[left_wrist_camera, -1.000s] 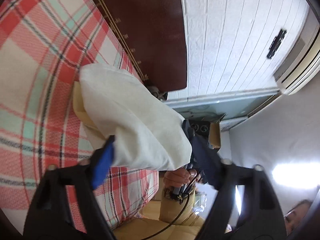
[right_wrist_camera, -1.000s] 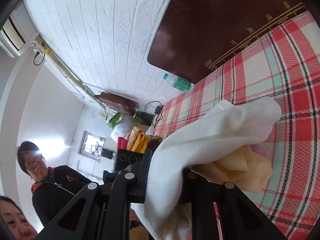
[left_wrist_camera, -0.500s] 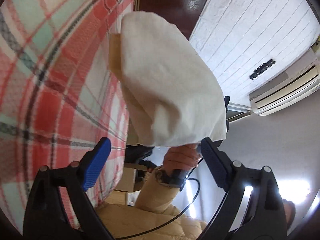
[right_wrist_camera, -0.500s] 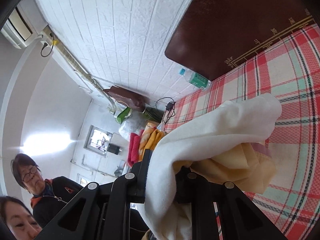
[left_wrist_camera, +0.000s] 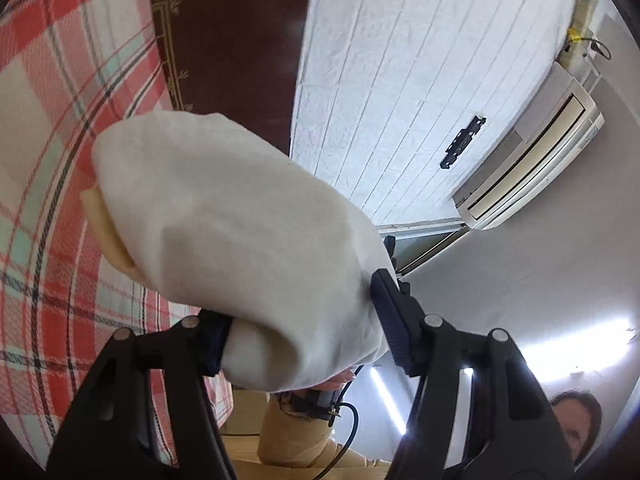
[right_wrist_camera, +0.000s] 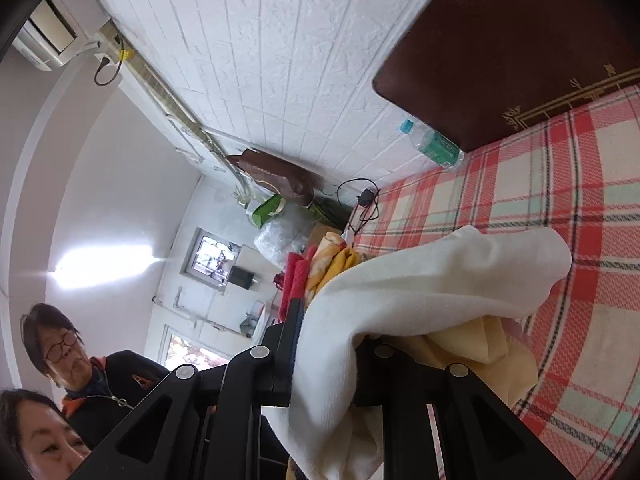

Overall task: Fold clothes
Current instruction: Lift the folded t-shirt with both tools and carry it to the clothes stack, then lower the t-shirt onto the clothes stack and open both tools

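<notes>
A white cloth [left_wrist_camera: 240, 236] hangs in a loose fold above the plaid bed sheet [left_wrist_camera: 48, 128]. A yellow garment [left_wrist_camera: 106, 228] shows under its far edge. My left gripper [left_wrist_camera: 300, 328] has its jaws wide apart, with the cloth's bulging near end sitting between them. My right gripper [right_wrist_camera: 326, 360] is shut on the white cloth [right_wrist_camera: 420, 288], which drapes over and hides its fingertips. The yellow garment [right_wrist_camera: 480, 348] lies just beyond it on the sheet [right_wrist_camera: 560, 216].
A dark brown headboard [left_wrist_camera: 228, 40] and a white panelled wall [left_wrist_camera: 400, 80] stand behind the bed. A water bottle [right_wrist_camera: 434, 144], a charger cable [right_wrist_camera: 364, 200] and piled clothes [right_wrist_camera: 320, 264] sit at the bed's far side. Two people [right_wrist_camera: 60, 368] watch nearby.
My left gripper, open beside the cloth before, has moved in so the cloth's near end sits between its jaws. The right gripper kept its hold and lifted slightly.
</notes>
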`<state>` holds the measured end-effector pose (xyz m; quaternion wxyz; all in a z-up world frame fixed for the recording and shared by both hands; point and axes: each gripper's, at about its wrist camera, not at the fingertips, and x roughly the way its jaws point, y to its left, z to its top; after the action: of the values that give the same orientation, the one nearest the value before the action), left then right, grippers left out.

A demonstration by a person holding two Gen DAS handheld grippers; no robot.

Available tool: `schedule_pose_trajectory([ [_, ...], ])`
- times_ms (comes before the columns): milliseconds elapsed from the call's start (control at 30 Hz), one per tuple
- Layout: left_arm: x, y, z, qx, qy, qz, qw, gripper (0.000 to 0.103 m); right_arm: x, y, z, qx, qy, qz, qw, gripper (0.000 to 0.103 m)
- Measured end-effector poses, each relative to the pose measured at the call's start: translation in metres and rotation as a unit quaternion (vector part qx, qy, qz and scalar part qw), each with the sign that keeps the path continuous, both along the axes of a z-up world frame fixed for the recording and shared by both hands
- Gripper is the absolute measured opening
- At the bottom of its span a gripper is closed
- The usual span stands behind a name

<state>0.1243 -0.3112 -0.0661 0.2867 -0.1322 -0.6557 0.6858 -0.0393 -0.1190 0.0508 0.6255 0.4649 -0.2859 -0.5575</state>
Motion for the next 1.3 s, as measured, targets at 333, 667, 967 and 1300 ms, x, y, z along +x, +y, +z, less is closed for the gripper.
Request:
schedule_pose_trajectory([
  [333,0.078,-0.124,0.159,-0.175,0.007,0.16,0.9715,0.064,0.006,-0.131,0.097,-0.098,0.06,0.085,0.99,0.019],
  [667,0.154,-0.252,0.231,-0.264,-0.034,0.295,0.9177,0.064,0.036,-0.305,0.128,-0.15,0.061,0.135,0.978,0.019],
  [967,0.245,-0.27,0.136,-0.287,-0.142,0.354,0.8791,0.066,0.136,-0.384,0.02,-0.004,0.078,0.253,0.964,0.019],
  [1300,0.27,-0.254,0.091,-0.259,-0.176,0.372,0.8736,0.069,0.158,-0.362,-0.013,0.025,0.097,0.25,0.963,0.022],
])
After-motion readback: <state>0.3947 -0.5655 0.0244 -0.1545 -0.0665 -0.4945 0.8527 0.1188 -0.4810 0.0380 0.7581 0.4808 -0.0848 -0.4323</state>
